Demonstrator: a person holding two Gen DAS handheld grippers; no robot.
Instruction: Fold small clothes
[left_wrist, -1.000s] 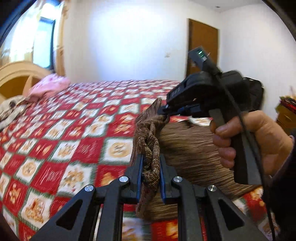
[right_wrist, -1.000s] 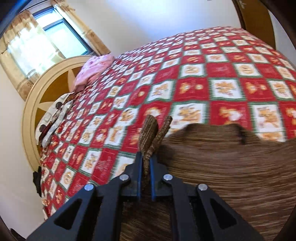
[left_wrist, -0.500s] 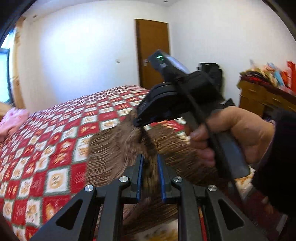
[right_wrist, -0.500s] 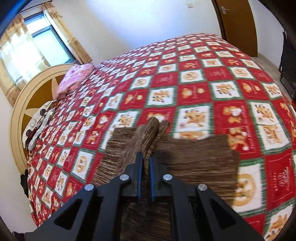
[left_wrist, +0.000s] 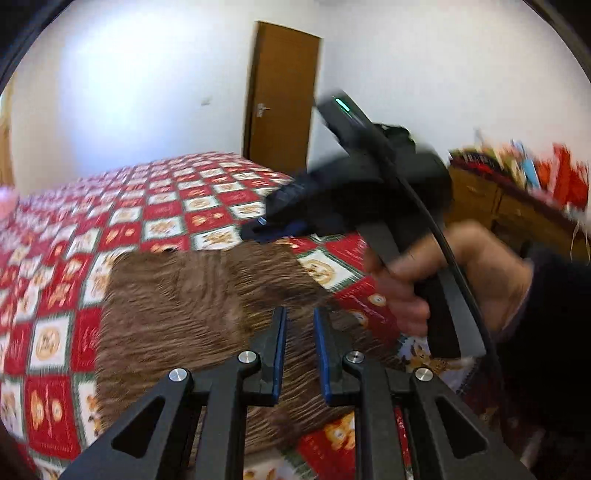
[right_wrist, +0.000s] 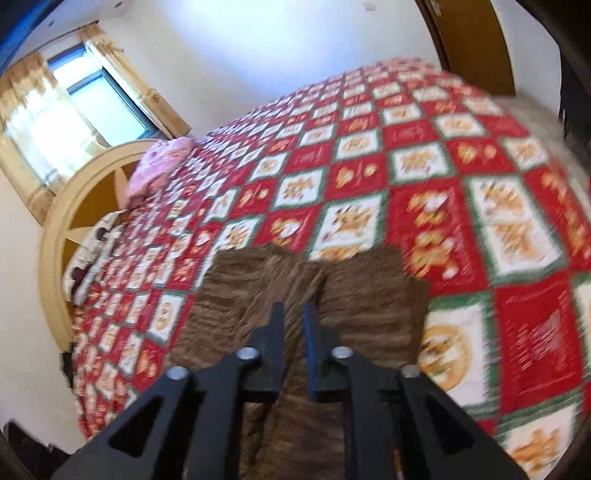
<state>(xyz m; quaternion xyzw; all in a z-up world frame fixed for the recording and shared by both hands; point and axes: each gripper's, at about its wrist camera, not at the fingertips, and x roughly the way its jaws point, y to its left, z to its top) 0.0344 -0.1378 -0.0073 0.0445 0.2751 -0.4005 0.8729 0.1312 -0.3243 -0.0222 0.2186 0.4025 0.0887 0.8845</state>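
A brown knitted garment (left_wrist: 177, 314) lies folded flat on the red and white patterned bedspread (left_wrist: 122, 225). My left gripper (left_wrist: 298, 314) hovers over its near right part, jaws slightly apart with nothing between them. The right gripper's body (left_wrist: 354, 199), held by a hand, shows in the left wrist view above the garment's far right edge. In the right wrist view the garment (right_wrist: 369, 295) lies below my right gripper (right_wrist: 293, 310), whose jaws are slightly apart and empty.
A pink pillow (right_wrist: 159, 166) and a cream headboard (right_wrist: 74, 210) are at the bed's far end under a window. A brown door (left_wrist: 280, 99) stands behind the bed. A wooden dresser (left_wrist: 517, 206) with clutter stands to the right.
Both grippers have let go of the garment's edge and opened a little. The garment now lies flat on the bed. Both grippers have pulled back and up.
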